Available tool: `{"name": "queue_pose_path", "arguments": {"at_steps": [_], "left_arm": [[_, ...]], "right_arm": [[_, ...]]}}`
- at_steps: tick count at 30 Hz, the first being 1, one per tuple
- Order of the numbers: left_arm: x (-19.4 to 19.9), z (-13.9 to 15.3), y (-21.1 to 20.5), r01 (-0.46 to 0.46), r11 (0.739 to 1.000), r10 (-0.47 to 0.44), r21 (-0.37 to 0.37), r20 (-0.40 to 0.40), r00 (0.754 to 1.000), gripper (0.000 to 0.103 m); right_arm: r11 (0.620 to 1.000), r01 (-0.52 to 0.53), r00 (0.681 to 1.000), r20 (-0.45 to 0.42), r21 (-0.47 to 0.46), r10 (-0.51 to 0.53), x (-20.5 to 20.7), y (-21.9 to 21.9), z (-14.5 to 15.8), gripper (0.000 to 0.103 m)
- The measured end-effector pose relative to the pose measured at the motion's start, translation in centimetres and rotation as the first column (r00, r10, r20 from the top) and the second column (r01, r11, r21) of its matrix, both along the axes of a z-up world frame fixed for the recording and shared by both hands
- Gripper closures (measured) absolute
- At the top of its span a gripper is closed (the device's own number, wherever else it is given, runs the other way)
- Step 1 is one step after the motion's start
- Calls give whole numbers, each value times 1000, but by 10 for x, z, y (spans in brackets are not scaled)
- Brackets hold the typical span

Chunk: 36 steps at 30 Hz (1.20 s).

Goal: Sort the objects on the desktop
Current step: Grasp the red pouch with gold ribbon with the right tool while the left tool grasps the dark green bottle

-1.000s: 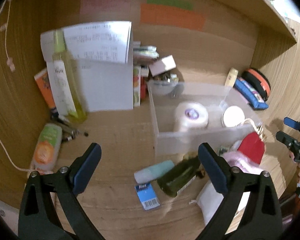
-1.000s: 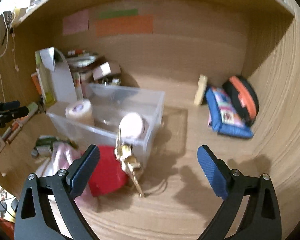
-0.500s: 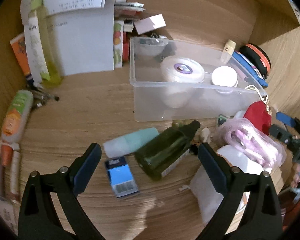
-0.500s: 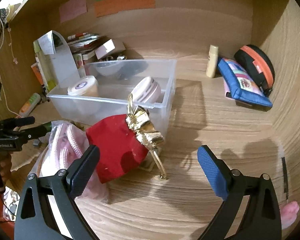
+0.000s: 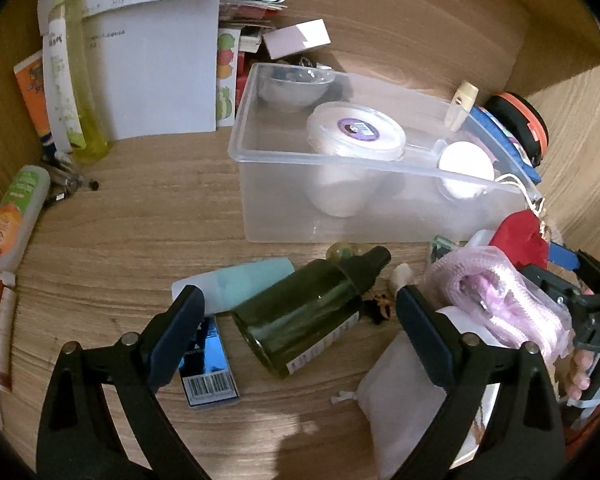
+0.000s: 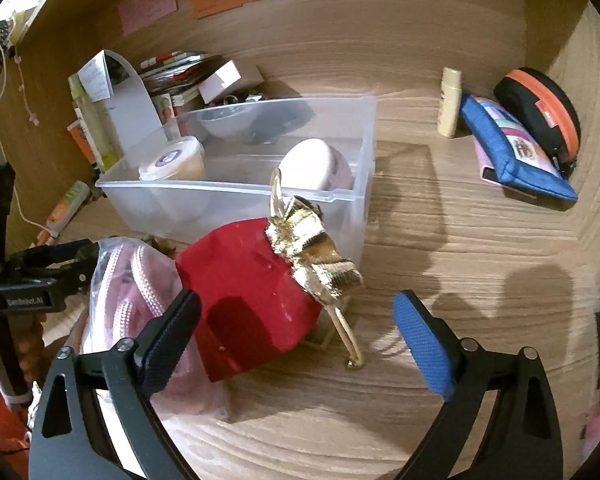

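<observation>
Wood-grain desk runs under everything. In the left wrist view, at nine o'clock an orange-and-green tube lies flat by the edge; at eleven o'clock a yellow-green bottle stands upright against white papers. The left gripper hovers with fingers spread wide, holding nothing; between them lies a dark green bottle on its side, cap toward one o'clock, with a pale teal tube and a blue barcoded box just left of it. At one o'clock the clear plastic bin holds a lidded white tub, a round white case and a small bowl.

In the right wrist view, the right gripper is likewise wide and empty. A red pouch with gold bow sits between its fingers, touching the bin's front wall, a pink bagged cable just left. At two o'clock lean a blue pouch and a black-and-orange case.
</observation>
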State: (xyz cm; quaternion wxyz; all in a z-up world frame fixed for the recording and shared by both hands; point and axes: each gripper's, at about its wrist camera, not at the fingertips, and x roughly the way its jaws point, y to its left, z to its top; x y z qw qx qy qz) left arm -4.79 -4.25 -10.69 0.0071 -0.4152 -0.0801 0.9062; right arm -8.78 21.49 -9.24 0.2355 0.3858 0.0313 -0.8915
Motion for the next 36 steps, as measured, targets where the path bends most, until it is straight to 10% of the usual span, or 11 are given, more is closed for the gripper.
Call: {"name": "queue_pose_path", "arguments": {"at_steps": [16,36], "left_arm": [[0,1,0,-15,1000,15,-1,-41,999,39],[14,20,-2,-43,999,39,-26,-139,990,40]], "right_arm": [[997,-53,999,-13,-60,52,-2,-4,7,84],[971,-77,996,-70,-227,63,8,16,48,91]]}}
